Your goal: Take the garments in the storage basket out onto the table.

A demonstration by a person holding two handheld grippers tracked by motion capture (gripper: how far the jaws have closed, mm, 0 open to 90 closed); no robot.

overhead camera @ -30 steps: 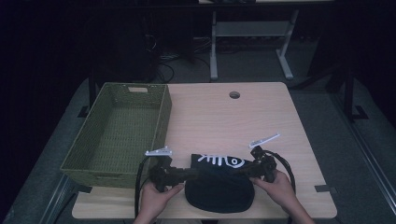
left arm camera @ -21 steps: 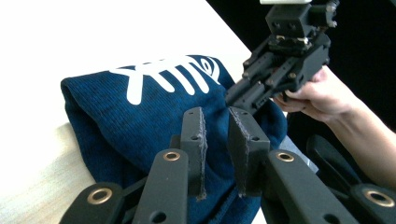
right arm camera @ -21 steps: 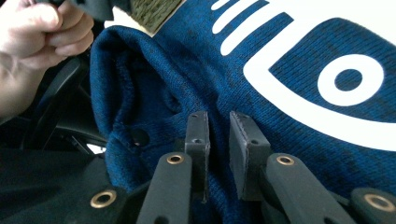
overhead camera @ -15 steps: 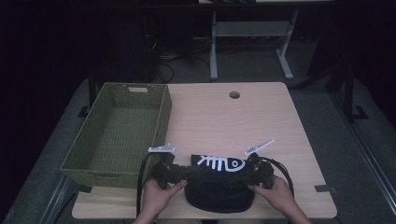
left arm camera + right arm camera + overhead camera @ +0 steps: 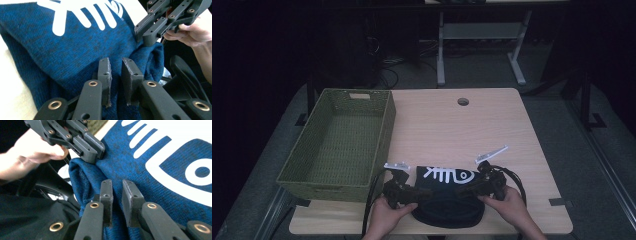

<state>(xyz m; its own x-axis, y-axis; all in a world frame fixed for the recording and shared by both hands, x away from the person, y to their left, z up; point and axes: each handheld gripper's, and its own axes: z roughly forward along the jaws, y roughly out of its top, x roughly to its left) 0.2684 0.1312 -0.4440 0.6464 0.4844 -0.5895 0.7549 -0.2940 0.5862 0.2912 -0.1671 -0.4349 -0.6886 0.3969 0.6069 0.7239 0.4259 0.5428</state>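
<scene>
A dark blue knitted sweater [image 5: 447,202] with a white fish-skeleton print [image 5: 447,175] lies bunched at the table's near edge. My left gripper [image 5: 412,192] grips its left side and my right gripper [image 5: 468,190] its right side, each held by a hand. In the left gripper view the left gripper [image 5: 118,61] has its jaws pinched on a fold of the sweater [image 5: 75,47], with the right gripper [image 5: 147,37] beyond it. In the right gripper view the right gripper [image 5: 117,182] pinches the sweater [image 5: 150,177], and the left gripper [image 5: 92,152] bites the fabric's far edge.
A green woven basket [image 5: 384,135] stands along the left side of the wooden table [image 5: 462,130]. A round cable hole [image 5: 463,101] sits near the table's far edge. Black cables trail from both grippers toward the person. Dark floor and a white desk frame lie beyond.
The two grippers have drawn a little closer together, the left one moving inward and down. The sweater between them has bunched up more.
</scene>
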